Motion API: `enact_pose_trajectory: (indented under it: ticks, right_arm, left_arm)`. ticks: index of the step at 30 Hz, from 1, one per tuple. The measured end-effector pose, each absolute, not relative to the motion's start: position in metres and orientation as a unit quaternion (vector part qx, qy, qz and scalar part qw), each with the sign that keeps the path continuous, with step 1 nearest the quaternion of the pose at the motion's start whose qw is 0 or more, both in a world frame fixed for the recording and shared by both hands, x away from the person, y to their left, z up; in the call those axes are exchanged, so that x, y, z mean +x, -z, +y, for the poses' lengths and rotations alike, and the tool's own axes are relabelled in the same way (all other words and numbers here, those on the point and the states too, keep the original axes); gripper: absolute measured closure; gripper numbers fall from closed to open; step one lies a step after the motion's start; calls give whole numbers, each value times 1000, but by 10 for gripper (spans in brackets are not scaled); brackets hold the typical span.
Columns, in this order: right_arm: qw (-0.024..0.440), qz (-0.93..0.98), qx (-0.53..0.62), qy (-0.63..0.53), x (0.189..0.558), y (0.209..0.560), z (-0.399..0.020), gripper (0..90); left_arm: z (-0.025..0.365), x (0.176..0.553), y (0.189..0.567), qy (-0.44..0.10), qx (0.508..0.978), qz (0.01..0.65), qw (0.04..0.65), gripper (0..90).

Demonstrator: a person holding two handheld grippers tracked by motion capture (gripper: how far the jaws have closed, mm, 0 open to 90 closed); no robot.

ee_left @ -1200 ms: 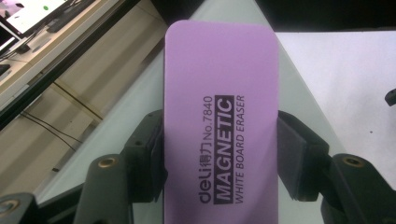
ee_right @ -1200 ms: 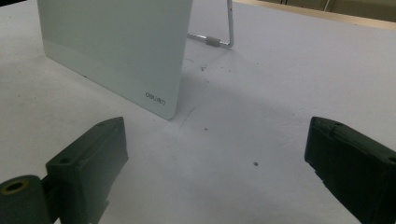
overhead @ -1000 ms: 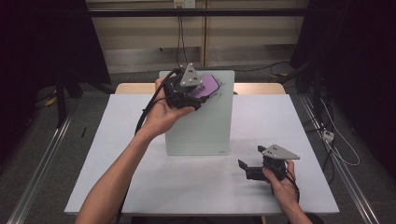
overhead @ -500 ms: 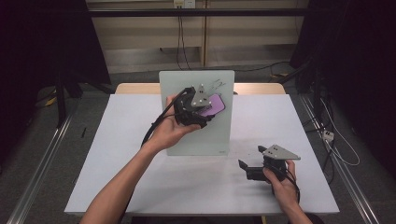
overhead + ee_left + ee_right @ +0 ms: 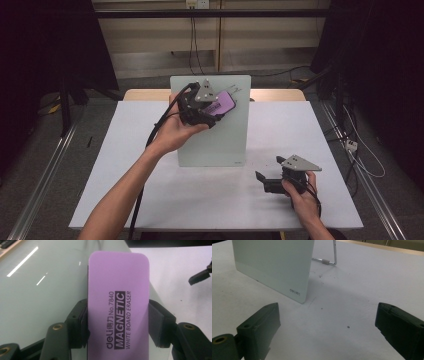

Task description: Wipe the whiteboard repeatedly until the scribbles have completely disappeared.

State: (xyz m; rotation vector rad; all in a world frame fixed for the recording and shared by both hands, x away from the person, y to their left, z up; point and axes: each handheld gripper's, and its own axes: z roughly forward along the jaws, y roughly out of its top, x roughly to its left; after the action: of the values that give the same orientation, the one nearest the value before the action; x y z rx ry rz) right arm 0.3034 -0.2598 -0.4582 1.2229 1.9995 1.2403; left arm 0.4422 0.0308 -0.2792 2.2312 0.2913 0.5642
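While the left gripper (image 5: 117,322) pinches a smooth lilac rounded-rectangle magnetic whiteboard eraser (image 5: 118,300) by its long sides, that eraser sits against the glossy pale-green glass board (image 5: 215,135) near its top edge. Near the desk's (image 5: 125,165) front right corner, the right gripper (image 5: 327,327) rests with matte black jaws spread, nothing between them.

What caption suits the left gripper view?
Left gripper clamps a purple magnetic eraser against the pale glass whiteboard.

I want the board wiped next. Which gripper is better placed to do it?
Left. The left gripper already clamps the purple eraser at the whiteboard; the right gripper sits open on the table.
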Motion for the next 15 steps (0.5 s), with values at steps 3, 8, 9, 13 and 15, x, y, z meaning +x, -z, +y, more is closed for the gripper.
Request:
enact_pose_trajectory:
  ticks: [3,8,9,13,15]
  right_arm:
    - [243,732,447,-454,304,458,-260,61]
    - [242,731,448,-454,303,458,-259,61]
    - [243,732,448,-453,303,458,-259,61]
    - [244,731,447,-454,303,458,-259,61]
    - [243,731,448,-454,303,458,-259,61]
  left_arm:
    - [37,444,271,-233,878,122,400,408]
    - [47,451,259,-239,864,136,422,408]
    - [48,452,257,-237,863,138,424,408]
    - [44,453,254,-241,858,141,430,408]
    - [40,453,253,-241,857,141,433,407]
